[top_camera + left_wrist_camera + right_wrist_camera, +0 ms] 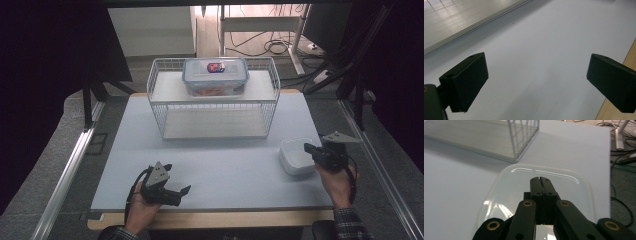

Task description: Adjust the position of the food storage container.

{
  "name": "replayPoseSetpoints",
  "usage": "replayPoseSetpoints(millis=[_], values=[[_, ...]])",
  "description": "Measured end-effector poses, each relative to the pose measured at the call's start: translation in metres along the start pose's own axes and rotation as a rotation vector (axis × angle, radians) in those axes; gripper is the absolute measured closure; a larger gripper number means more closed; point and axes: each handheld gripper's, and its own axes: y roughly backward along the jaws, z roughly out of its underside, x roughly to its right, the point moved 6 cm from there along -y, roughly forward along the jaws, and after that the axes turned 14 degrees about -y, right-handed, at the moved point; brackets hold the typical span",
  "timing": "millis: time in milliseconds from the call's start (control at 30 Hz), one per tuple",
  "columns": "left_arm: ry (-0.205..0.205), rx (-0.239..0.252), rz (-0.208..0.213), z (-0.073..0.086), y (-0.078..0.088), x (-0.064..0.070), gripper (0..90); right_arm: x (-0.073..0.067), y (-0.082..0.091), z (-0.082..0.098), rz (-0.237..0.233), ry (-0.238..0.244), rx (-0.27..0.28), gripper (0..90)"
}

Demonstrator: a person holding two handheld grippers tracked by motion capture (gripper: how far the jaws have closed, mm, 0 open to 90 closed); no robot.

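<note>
Right now the white tub (296, 156) sits on the bench (215, 170) near its right edge, in front of the rack's right end and apart from it. In the right gripper view the tub (506, 192) has a pale translucent lid with rounded corners, lying flat.

Right gripper (309, 148) is at the tub's right side, held in the person's right hand (338, 180), its tip over the tub's right rim. Its fingers (546, 188) are pressed fully together with nothing between them; they hang above the lid, contact cannot be told.

Left gripper (176, 190) rests low at the bench's front left, in the left hand (142, 207), well apart from the tub. Its fingers (466, 80) stand wide apart, only bare bench surface between them; the wooden bench edge (624, 57) shows beside the right-side finger.

Wire rack (214, 97) stands at the middle back of the bench, two shelves. On its top shelf sits a clear box (215, 76) with a blue-rimmed clip lid, a red label on top and something orange inside. Lower shelf is bare. Rack corner (522, 137) shows just beyond the tub in the right gripper view.

Cables (272, 47) lie on the floor behind the bench.
</note>
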Motion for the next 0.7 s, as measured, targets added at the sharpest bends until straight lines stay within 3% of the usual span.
replayPoseSetpoints(millis=[500, 700], values=[[-0.014, -0.007, 0.000, -0.001, -0.003, 0.002, 3.7, 0.047, 0.002, -0.009, 0.135, -0.032, 0.037, 89.7], [-0.017, -0.012, 0.001, 0.000, -0.003, 0.002, 3.7, 0.064, -0.008, -0.006, 0.166, -0.045, 0.008, 89.7]])
